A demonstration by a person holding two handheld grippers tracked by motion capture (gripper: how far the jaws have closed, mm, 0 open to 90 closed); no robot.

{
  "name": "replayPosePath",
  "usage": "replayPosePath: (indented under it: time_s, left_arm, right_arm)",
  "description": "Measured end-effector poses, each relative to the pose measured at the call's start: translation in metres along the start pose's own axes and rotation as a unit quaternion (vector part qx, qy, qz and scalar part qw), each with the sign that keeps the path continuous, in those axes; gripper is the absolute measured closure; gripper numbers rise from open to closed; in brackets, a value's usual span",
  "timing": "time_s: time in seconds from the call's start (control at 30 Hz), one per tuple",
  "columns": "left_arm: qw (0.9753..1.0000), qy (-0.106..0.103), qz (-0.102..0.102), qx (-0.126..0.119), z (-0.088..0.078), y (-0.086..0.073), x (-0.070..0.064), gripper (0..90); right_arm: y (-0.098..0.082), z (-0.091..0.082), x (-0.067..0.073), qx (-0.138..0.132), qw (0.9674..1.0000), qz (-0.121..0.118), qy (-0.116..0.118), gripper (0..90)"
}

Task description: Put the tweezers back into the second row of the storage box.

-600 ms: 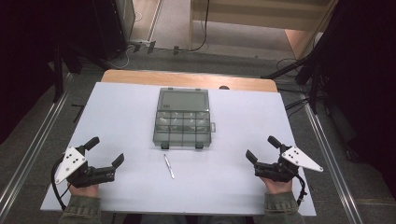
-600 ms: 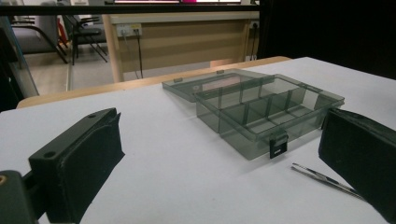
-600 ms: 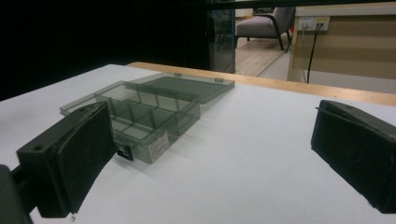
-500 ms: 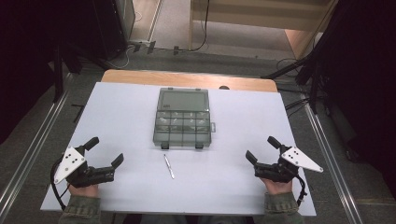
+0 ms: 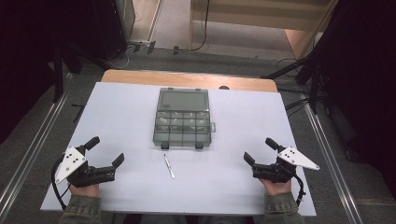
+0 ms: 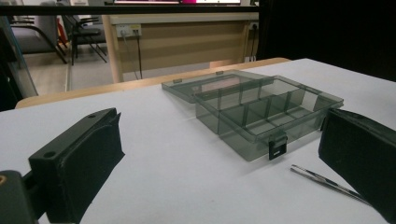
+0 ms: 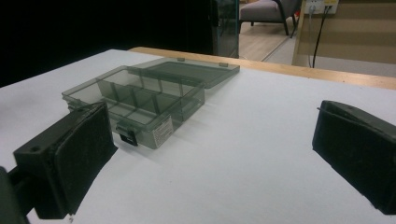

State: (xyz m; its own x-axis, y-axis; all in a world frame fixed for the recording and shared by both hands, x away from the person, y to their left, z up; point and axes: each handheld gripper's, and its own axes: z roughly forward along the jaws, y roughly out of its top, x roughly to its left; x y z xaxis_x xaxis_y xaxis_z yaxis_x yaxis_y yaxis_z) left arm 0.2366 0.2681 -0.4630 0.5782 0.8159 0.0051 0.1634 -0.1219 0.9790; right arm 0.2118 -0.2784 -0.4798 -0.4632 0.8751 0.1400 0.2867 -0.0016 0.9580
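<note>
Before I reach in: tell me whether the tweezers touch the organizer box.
Apart. The high view shows bare table between the tweezers and the organizer box.

My box (image 5: 181, 122) is see-through grey plastic w/ lots of little walls inside, making small rooms. It's open; the lid (image 5: 182, 99) lies flat on the far side, still joined on. It sits in the middle of the white table (image 5: 116, 107), a bit far from me. 2 black clips (image 5: 182, 146) are on its near edge. My thin silver tweezers (image 5: 168, 166) lie flat just near of the box, not touching it.
</note>
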Motion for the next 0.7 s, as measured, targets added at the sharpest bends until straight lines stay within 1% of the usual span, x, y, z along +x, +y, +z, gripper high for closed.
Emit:
replayPosePath:
  time_s: [0.1, 0.2, 0.37, 0.4, 0.43, 0.53, 0.57, 0.6, 0.7]
  left_arm:
    - [1.0000, 0.001, -0.001, 0.000, -0.0001, -0.0001, 0.0001, 0.0]
    - [1.0000, 0.000, -0.002, 0.001, 0.0002, -0.0003, 0.0002, 0.0]
    - [1.0000, -0.001, -0.001, 0.000, -0.0004, -0.0002, -0.0003, 0.0]
    - [1.0000, -0.001, -0.003, -0.001, -0.0005, -0.0004, -0.0004, 0.0]
    - [1.0000, -0.002, -0.003, -0.002, -0.0004, -0.0005, -0.0003, 0.0]
    - [1.0000, -0.001, 0.000, -0.002, -0.0010, 0.0004, 0.0003, 0.0]
    - [1.0000, -0.001, 0.000, -0.004, -0.0013, 0.0006, 0.0005, 0.0]
    - [1.0000, -0.001, -0.003, -0.005, -0.0017, 0.0002, 0.0010, 0.0]
    - [1.0000, -0.001, -0.004, -0.004, -0.0016, -0.0002, 0.0016, 0.0]
  right_arm:
    - [0.0001, -0.0001, -0.0005, 0.001, 1.0000, 0.004, 0.003, 0.0]
    - [-0.0004, 0.0018, -0.0006, 0.012, 0.9998, 0.009, 0.009, 0.0]
    - [0.0010, 0.0016, 0.0009, 0.013, 0.9998, 0.005, 0.012, 0.0]
    - [0.0020, 0.0016, 0.0010, 0.020, 0.9996, 0.011, 0.016, 0.0]
    - [0.0020, 0.0016, 0.0010, 0.020, 0.9996, 0.011, 0.016, 0.0]
    - [0.0026, 0.0020, 0.0027, 0.035, 0.9989, 0.024, 0.020, 0.0]
    - [0.0031, 0.0022, 0.0038, 0.038, 0.9988, 0.023, 0.020, 0.0]
    - [0.0055, 0.0029, 0.0060, 0.043, 0.9988, 0.016, 0.018, 0.0]
    - [0.0078, 0.0047, 0.0072, 0.046, 0.9987, 0.012, 0.019, 0.0]
